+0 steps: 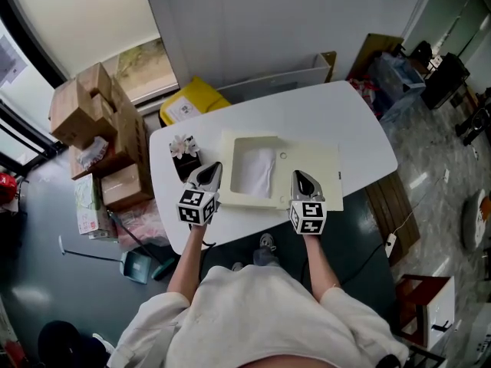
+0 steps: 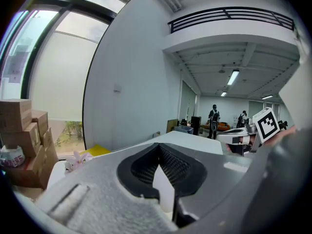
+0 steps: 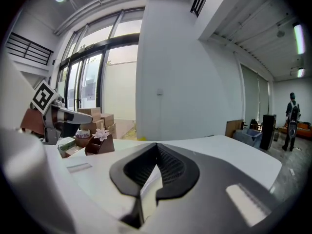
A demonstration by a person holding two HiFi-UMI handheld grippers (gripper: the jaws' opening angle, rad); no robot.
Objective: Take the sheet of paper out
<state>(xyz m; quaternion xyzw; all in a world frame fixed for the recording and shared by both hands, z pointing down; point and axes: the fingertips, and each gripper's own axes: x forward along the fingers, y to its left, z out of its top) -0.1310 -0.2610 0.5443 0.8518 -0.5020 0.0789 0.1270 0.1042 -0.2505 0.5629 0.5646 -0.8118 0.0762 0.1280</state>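
Fingers clenched on nothing, as far as I can tell, in my left gripper [image 1: 213, 167] and right gripper [image 1: 299, 175]. The sheet of paper [image 1: 258, 172] lies inside the cream folder [image 1: 326, 159], between both grippers. Its long axis runs away from me, and neither gripper is clearly nearer.

Both forearms bare, stretched forward from the torso, roughly parallel; left arm [image 1: 186, 265], right arm [image 1: 320, 263]. Left gripper [image 1: 209, 172] and right gripper [image 1: 301, 178] side by side, well apart, pointing ahead and slightly downward; marker cubes up toward the head camera. Jaws of both closed tip to tip, nothing clamped between them; each gripper shows at the edge of the other's view.
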